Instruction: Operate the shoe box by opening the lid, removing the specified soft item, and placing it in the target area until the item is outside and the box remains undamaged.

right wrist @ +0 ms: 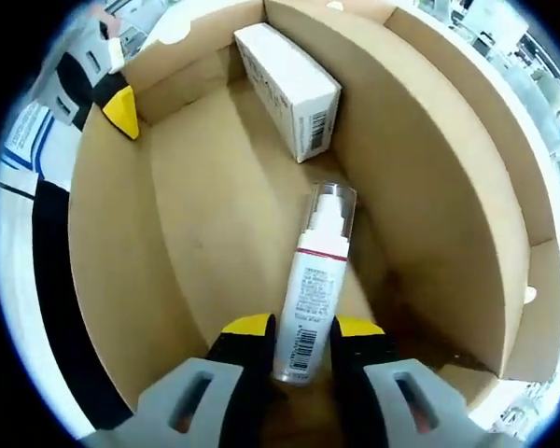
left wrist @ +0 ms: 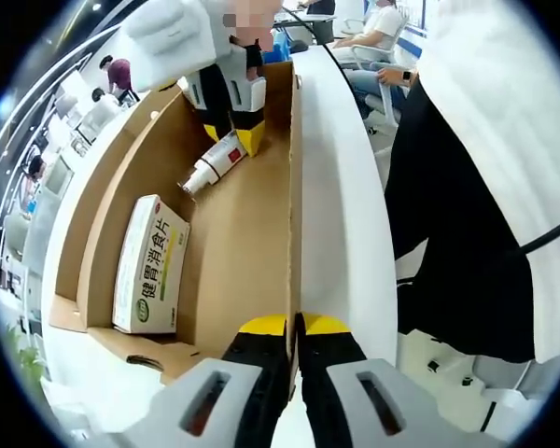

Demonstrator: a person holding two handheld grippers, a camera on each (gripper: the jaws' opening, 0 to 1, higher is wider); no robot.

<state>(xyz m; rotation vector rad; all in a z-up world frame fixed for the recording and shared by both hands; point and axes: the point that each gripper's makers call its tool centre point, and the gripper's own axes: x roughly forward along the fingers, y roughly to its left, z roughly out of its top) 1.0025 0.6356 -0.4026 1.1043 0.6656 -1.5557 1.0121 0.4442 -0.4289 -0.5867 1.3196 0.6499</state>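
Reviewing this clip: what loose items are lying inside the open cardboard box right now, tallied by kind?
White plastic pump bottle with a red band and clear cap: 1, between the right claw's tips
White-and-green rectangular cardboard medicine carton: 1, lying flat on the floor of the brown cardboard box
Total: 2

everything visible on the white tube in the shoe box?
The white tube is a slim plastic-looking bottle with a clear cap at the far end, a red band below its neck, fine print and a barcode near its base. It lies on its side on the brown cardboard floor of the open box, apart from the white carton. The right gripper has its yellow-tipped jaws closed on the tube's base end. In the left gripper view the tube lies under that gripper.
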